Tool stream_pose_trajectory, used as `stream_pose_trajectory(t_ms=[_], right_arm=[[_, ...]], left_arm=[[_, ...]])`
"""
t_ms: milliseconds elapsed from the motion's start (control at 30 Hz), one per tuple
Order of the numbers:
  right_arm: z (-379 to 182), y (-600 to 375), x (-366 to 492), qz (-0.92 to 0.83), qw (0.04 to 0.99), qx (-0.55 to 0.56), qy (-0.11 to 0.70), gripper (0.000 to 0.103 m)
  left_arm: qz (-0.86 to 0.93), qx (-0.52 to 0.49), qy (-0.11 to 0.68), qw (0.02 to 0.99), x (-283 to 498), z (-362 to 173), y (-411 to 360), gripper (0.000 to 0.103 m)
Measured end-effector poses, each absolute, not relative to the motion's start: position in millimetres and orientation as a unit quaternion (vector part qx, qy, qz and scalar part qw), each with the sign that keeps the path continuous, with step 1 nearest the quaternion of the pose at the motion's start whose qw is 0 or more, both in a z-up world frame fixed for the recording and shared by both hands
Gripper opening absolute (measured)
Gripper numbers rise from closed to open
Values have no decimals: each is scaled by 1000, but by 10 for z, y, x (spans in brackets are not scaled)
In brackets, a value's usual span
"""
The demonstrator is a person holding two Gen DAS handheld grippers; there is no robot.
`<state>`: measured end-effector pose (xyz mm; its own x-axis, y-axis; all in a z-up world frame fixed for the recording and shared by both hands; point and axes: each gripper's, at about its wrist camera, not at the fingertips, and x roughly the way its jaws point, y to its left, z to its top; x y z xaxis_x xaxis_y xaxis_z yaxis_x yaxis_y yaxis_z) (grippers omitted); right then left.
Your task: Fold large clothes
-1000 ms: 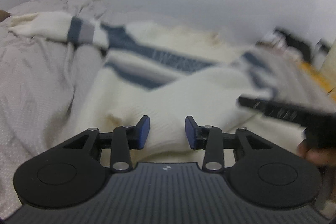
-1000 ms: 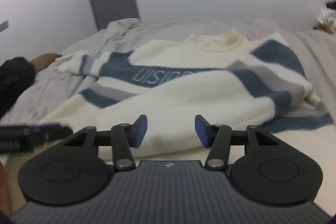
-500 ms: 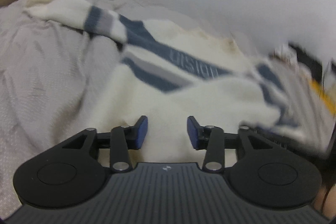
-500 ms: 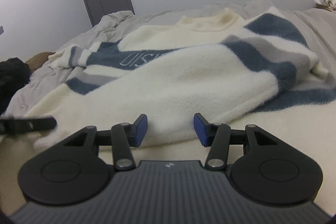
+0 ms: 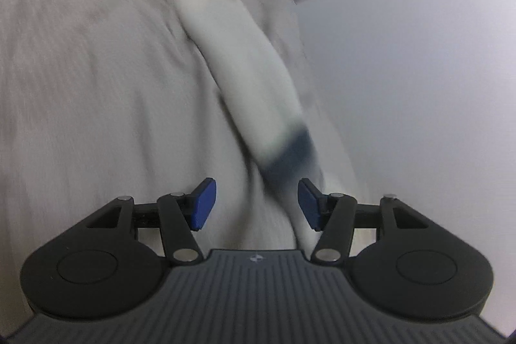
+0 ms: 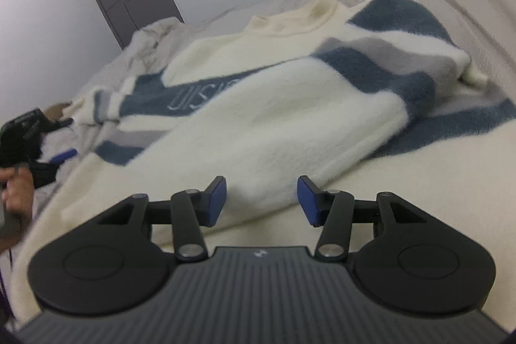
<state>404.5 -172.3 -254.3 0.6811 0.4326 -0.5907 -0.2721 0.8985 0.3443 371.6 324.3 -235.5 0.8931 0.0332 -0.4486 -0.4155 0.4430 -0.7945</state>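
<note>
The cream sweater (image 6: 283,105) with blue and grey bands lies spread across the bed (image 6: 477,8), collar toward the far edge, its long axis running from collar to near hem. One sleeve (image 5: 238,54) stretches away over the bedding. The left gripper (image 5: 254,202) and right gripper (image 6: 262,199) both gape wide, holding nothing, each just above the fabric.

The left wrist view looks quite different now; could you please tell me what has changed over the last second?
The left claw swung left, off the sweater body, and now points along the outstretched left sleeve, its blue band between the open fingers. The right claw moved closer to the folded right sleeve. Nothing was gripped or released. The sweater lies unchanged on the bed.
</note>
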Motion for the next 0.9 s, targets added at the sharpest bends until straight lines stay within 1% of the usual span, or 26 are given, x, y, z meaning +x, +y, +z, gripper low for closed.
stream_pose_trajectory(t_ms=[33, 67, 267, 400, 533, 600, 733, 767, 800, 833, 900], right_arm=[[-2541, -1706, 4060, 191, 910, 116, 350, 51], [-2538, -1686, 4073, 189, 909, 118, 351, 54], [-2547, -1563, 4127, 185, 915, 86, 349, 54], [-2562, -1515, 4270, 188, 915, 77, 348, 54], [-2606, -1427, 4435, 189, 921, 64, 335, 55], [-2628, -1367, 4503, 192, 924, 52, 325, 58], [-2671, -1330, 4605, 190, 928, 63, 314, 58], [-2674, -1339, 4627, 190, 928, 70, 314, 58], [-2676, -1358, 4644, 192, 927, 77, 314, 58], [-2681, -1383, 4652, 194, 925, 84, 315, 58], [-2684, -1415, 4643, 197, 924, 93, 315, 58]], left_arm=[[150, -512, 180, 827, 3779, -2385, 3373, 62], [162, -513, 167, 826, 3834, -2405, 3501, 62], [204, -529, 106, 817, 4259, -2538, 4200, 62], [226, -516, 115, 818, 4649, -2611, 4458, 62], [236, -513, 122, 816, 4877, -2656, 4655, 62], [251, -515, 113, 812, 4975, -2657, 4753, 62], [281, -501, 105, 812, 5131, -2580, 4908, 60], [294, -487, 109, 815, 5169, -2538, 4915, 58], [314, -465, 115, 820, 5225, -2480, 4910, 47], [326, -447, 124, 824, 5273, -2435, 4920, 32], [345, -414, 152, 829, 5371, -2343, 4954, 12]])
